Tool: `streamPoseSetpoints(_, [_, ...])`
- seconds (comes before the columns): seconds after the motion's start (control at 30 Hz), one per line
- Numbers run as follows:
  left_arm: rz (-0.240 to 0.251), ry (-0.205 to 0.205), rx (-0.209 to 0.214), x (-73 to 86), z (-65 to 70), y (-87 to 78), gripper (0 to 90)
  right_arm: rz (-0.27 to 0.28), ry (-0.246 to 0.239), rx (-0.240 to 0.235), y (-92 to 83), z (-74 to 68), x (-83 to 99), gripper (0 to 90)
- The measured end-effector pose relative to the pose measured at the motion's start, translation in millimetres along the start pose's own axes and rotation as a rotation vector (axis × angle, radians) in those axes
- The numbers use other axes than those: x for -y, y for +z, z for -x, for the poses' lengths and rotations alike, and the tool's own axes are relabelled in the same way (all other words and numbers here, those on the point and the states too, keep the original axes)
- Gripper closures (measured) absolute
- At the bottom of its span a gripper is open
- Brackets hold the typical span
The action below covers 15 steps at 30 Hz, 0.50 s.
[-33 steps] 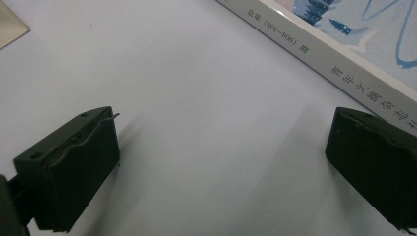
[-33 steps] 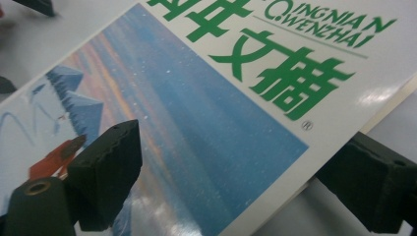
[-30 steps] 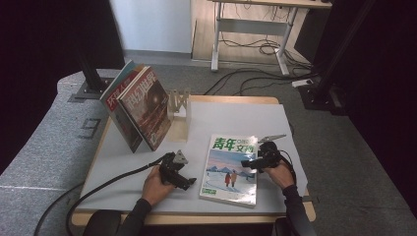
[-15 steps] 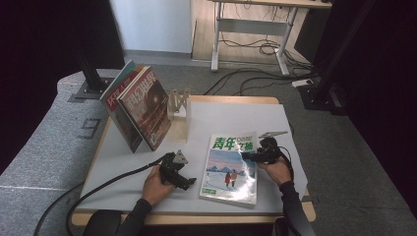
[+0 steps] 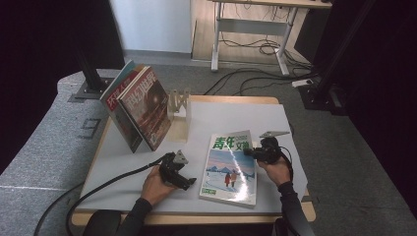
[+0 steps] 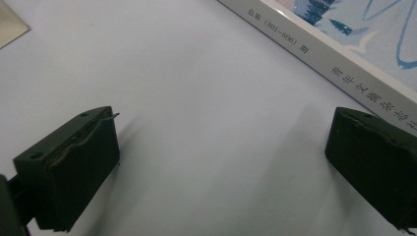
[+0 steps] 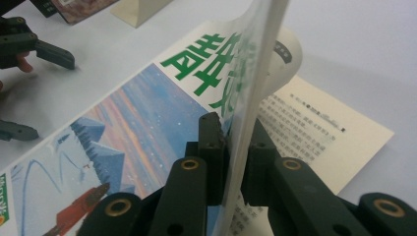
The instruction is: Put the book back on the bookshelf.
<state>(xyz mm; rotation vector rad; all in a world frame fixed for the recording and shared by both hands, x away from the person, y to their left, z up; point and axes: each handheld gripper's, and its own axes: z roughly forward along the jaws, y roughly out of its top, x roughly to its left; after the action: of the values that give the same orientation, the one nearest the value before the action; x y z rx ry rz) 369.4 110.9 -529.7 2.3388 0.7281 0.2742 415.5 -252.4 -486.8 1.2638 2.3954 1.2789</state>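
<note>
The right gripper point(image 7: 235, 162) has just closed on the magazine point(image 5: 230, 167) cover's lifted edge, hiding part of the title. The left gripper point(image 6: 221, 162) rests open beside its spine.

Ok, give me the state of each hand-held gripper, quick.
Left hand-held gripper: open, holding nothing, beside the magazine.
Right hand-held gripper: jaws just closed, shut on the magazine's cover.

Worktop point(image 5: 231, 115) is carrying a white sheet over a wooden top. Lying flat on it near the front: a magazine point(image 5: 227, 172) with a snowy cover. At the back left, two books point(image 5: 140, 110) are leaning beside a pale wooden stand point(image 5: 178, 110).
</note>
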Motion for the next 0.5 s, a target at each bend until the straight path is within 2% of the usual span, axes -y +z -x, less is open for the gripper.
streamPoseSetpoints(0.13, [0.001, 0.000, -0.002, 0.1, 0.4, -0.2, 0.0, 0.018, -0.016, 0.007, -3.1, -5.7, -2.4, 81.9])
streamPoseSetpoints(0.33, [0.002, -0.002, 0.000, 0.2, 0.1, -0.1, 0.0, 0.045, -0.067, 0.021, -10.4, -18.6, -9.9, 83.3])
streamPoseSetpoints(0.5, [-0.007, -0.012, -0.001, -0.5, 0.6, -1.2, 0.3, 0.060, -0.083, 0.021, -14.4, -22.3, -11.9, 83.6])
